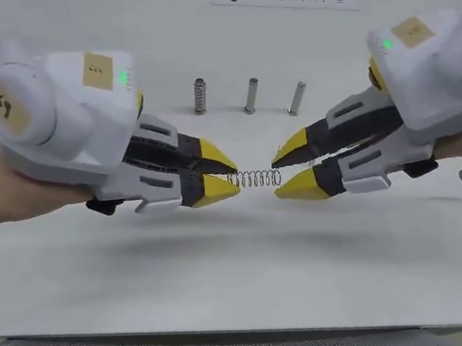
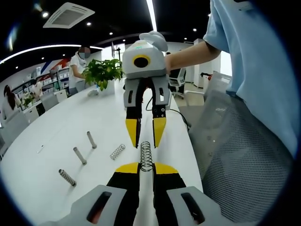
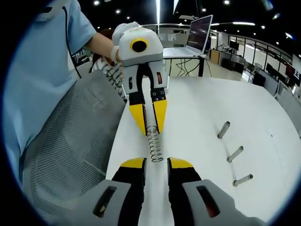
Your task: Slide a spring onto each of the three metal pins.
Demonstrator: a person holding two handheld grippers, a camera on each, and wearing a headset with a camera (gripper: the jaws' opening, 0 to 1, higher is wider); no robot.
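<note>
Spring [image 1: 255,178]: one end gripped by the left tool [image 1: 236,175], the other flanked by spread jaws of the right tool [image 1: 275,177].

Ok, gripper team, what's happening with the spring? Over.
Left gripper shut on spring; right gripper open around its free end. Sprung pin done, bare pins waiting. Spare spring loose beside them, not blocking.

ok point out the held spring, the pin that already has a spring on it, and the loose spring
held spring [image 1: 254,178], head view, middle coils
pin with spring [image 1: 200,96], head view, its coiled shaft
loose spring [image 2: 117,151], left gripper view, middle coils
</note>
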